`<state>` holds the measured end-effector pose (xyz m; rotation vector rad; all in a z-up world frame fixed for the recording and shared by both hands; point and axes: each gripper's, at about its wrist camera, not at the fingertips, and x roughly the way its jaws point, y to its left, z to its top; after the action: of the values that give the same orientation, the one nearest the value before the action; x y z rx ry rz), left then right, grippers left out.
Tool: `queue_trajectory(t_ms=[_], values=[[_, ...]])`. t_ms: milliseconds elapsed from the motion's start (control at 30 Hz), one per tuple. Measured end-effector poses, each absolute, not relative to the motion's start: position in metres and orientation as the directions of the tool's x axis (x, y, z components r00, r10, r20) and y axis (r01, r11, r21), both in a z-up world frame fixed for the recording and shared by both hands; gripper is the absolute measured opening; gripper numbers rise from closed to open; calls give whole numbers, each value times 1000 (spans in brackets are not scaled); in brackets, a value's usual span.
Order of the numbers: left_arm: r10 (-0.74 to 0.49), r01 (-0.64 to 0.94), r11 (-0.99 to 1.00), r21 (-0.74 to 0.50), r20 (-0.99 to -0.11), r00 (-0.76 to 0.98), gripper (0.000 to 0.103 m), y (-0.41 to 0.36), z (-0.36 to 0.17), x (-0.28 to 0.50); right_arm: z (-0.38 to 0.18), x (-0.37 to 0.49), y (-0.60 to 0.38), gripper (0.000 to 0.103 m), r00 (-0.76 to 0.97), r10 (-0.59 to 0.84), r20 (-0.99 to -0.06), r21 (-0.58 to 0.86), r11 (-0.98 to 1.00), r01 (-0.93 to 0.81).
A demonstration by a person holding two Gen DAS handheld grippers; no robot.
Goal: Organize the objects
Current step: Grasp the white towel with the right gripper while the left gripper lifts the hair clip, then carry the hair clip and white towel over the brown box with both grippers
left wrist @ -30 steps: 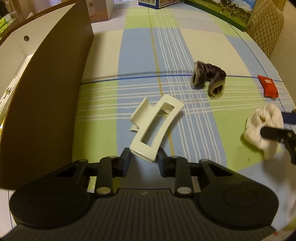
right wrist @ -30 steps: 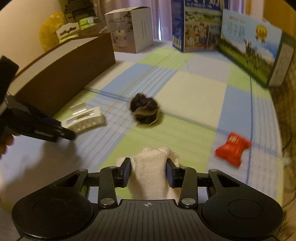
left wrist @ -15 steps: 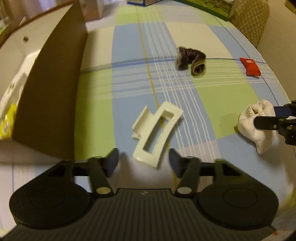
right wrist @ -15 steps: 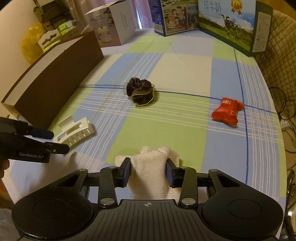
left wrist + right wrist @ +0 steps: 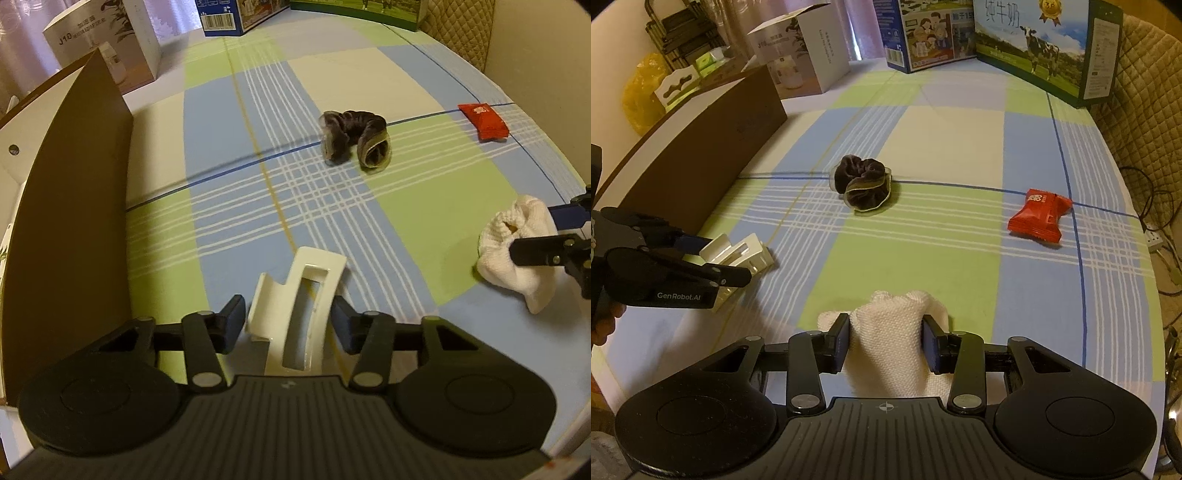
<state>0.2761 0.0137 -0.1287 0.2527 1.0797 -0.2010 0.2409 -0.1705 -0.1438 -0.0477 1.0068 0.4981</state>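
A cream hair claw clip (image 5: 299, 295) lies on the checked tablecloth (image 5: 332, 206). It sits between the jaws of my left gripper (image 5: 288, 321), which are closing; the pads stand right at its sides, with a sliver of gap on the left. In the right wrist view the clip (image 5: 738, 254) shows beside the left gripper (image 5: 713, 258). My right gripper (image 5: 886, 339) is shut on a white knitted sock (image 5: 886, 332), seen also in the left wrist view as the sock (image 5: 517, 251). A dark brown scrunchie (image 5: 354, 140) and a red snack packet (image 5: 484, 120) lie further out.
A brown open box (image 5: 70, 221) stands along the left side, close to the left gripper. A white carton (image 5: 809, 62) and printed milk cartons (image 5: 1045, 48) line the table's far edge. A quilted chair back (image 5: 1145, 122) is at the right.
The left gripper let go of the clip, opened wide and drew back, then came forward around the clip with its jaws narrowing. The right gripper kept its hold on the sock.
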Motion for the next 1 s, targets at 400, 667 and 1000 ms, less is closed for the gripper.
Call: queue_trajectory(t_ms=[400,667,1000], values=[[-60,274,959,77,-887,459,35,16,-123,264,-145,237,-167,37,453,364,-814,164,891,-423],[-94,251,968,27,-884,459,35,23,-118,243,-143,231,-164,37,468,350,-811,151,899,-411],[-128,218,976,-18,-856,500,35,32,-93,221,-126,216,-153,32,429,408,-806,223,881,-418]])
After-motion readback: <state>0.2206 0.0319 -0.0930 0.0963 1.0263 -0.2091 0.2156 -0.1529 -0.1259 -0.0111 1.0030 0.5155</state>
